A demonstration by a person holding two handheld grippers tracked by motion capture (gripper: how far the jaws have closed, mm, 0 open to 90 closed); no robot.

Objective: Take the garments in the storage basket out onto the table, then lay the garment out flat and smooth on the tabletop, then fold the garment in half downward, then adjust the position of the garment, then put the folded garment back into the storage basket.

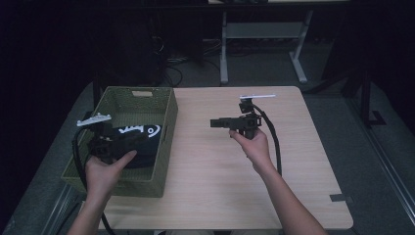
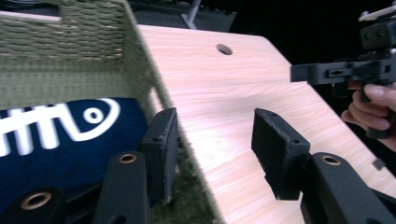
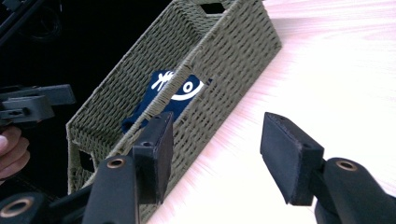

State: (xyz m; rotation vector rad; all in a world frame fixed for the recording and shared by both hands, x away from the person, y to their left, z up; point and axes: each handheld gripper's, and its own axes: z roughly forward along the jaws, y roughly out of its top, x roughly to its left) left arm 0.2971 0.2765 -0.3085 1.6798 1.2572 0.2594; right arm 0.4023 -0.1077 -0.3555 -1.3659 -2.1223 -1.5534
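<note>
Folded dark blue cloth [image 1: 139,139] with white print lying flat inside the green woven basket [image 1: 166,132], at the left end of the bench [image 1: 220,181]. Soft and light by the look, floppy, not slippery, nothing to break. Best pinched at a thick folded edge, then lifted straight up past the tall basket walls. Left hand-held gripper [image 2: 217,147] hanging over the basket's near wall, jaws partly apart, nothing between them. Right hand-held gripper [image 3: 215,151] out over bare wood, jaws also apart and holding nothing. Lots of free room on the bench's right side; basket walls close on every side of the cloth.
</note>
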